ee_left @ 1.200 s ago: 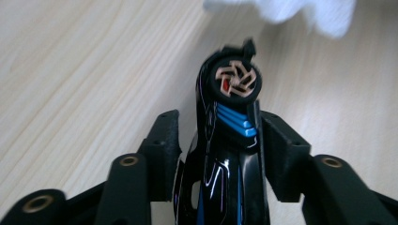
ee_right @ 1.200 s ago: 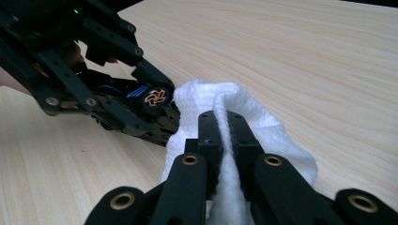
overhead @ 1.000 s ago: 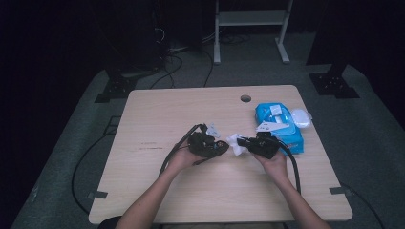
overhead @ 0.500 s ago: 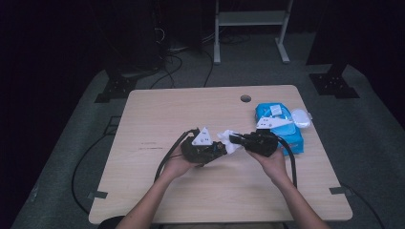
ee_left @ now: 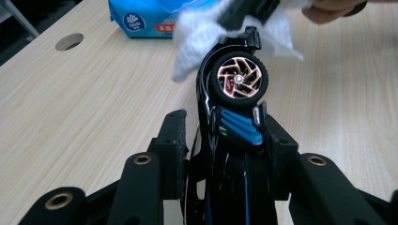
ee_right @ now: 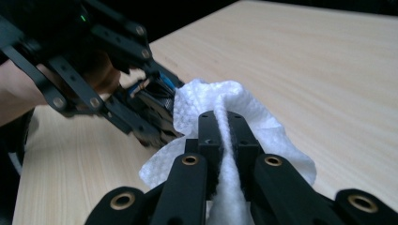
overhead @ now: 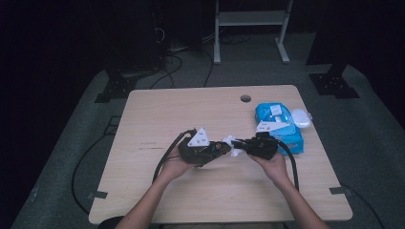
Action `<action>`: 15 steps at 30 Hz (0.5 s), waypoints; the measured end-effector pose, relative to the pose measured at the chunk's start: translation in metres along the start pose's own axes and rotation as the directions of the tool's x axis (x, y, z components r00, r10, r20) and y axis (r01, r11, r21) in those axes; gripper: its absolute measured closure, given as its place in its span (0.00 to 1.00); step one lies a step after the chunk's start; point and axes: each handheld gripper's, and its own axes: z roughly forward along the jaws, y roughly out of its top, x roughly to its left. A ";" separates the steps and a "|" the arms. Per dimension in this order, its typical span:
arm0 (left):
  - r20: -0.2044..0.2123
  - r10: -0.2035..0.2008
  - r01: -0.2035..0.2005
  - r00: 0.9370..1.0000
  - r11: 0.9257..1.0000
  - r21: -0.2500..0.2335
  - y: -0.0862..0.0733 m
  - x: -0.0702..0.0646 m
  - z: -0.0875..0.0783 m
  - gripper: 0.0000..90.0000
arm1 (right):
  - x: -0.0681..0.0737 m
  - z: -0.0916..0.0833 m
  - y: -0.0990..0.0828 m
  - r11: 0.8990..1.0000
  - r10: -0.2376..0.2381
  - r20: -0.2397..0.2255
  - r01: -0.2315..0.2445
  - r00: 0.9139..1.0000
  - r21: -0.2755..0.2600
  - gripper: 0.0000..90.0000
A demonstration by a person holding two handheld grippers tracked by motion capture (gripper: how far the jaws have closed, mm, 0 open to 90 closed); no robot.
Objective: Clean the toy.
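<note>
Pale wood counter stands in a dark room, with a blue wipes pack near its right edge. Left of that pack, above the counter's middle, the left hand-held gripper is clamped on a glossy black toy car with blue side vents and a copper-spoked wheel, its nose pointing away from the jaws. Between car and pack, the right hand-held gripper is pressed together on a crumpled white wipe, which touches the car's front end
</note>
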 end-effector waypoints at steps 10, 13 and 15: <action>0.004 -0.003 0.003 1.000 1.000 -0.022 0.002 -0.002 -0.001 0.66 | 0.018 -0.007 0.018 0.996 -0.051 -0.044 0.047 0.998 -0.073 0.95; 0.007 -0.007 0.008 1.000 1.000 -0.030 0.001 0.000 -0.003 0.66 | 0.010 -0.007 0.014 0.998 -0.028 -0.023 0.027 0.999 -0.055 0.95; 0.011 -0.013 0.013 1.000 0.999 -0.045 0.002 0.000 -0.005 0.66 | 0.002 -0.005 0.007 0.999 -0.003 -0.016 0.002 1.000 -0.039 0.95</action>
